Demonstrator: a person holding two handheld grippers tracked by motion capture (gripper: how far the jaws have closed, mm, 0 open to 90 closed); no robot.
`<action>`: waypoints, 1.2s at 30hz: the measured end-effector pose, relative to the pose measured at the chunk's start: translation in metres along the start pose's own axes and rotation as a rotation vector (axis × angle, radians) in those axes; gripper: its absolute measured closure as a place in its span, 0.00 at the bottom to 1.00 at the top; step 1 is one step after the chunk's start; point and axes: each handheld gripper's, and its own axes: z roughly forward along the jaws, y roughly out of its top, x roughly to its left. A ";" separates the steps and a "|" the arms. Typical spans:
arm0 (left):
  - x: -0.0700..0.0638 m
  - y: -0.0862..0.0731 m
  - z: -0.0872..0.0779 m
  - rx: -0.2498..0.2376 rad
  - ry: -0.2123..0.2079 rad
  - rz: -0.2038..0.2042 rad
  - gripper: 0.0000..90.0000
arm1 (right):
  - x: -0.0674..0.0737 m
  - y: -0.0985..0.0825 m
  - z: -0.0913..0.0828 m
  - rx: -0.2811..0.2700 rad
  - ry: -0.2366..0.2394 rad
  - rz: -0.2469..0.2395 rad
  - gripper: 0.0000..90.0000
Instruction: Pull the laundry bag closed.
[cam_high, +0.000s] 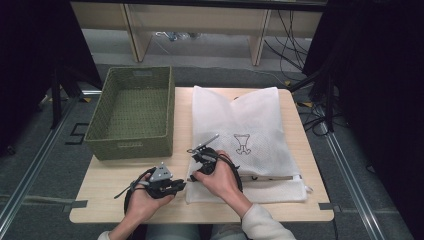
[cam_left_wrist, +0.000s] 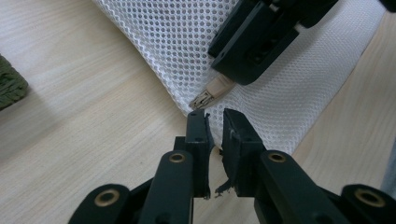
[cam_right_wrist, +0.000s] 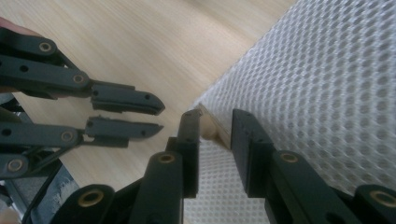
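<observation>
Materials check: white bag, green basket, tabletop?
White bag: looks like synthetic mesh fabric, matte; small regular holes show close up. Green basket: seems woven cord or paper rope, matte; ribbed weave on the walls. Tabletop: pale wood or wood-look laminate, smooth; fine straight grain. Which of the two, hard to tell.

Both black grippers, left gripper (cam_high: 181, 186) and right gripper (cam_high: 192, 177), are showing brass-ringed rivets and trailing black cables; a cream sleeve (cam_high: 262, 222) is covering the right forearm.

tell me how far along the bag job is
Early stage. The white mesh bag lies flat on the table, and the green basket is empty. In hand: both tongs, left and right, sit at the bag's zipper pull, neither clamping it.
</observation>
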 end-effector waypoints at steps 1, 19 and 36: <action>0.000 0.000 0.000 0.000 -0.003 -0.002 0.88 | 0.000 0.000 0.002 0.001 -0.005 0.002 0.82; 0.001 -0.003 0.003 0.019 -0.014 -0.026 0.86 | 0.004 0.004 0.012 0.027 0.017 0.019 0.93; 0.003 -0.003 0.002 0.029 -0.035 -0.030 0.85 | 0.006 0.003 0.014 0.024 0.027 0.008 0.97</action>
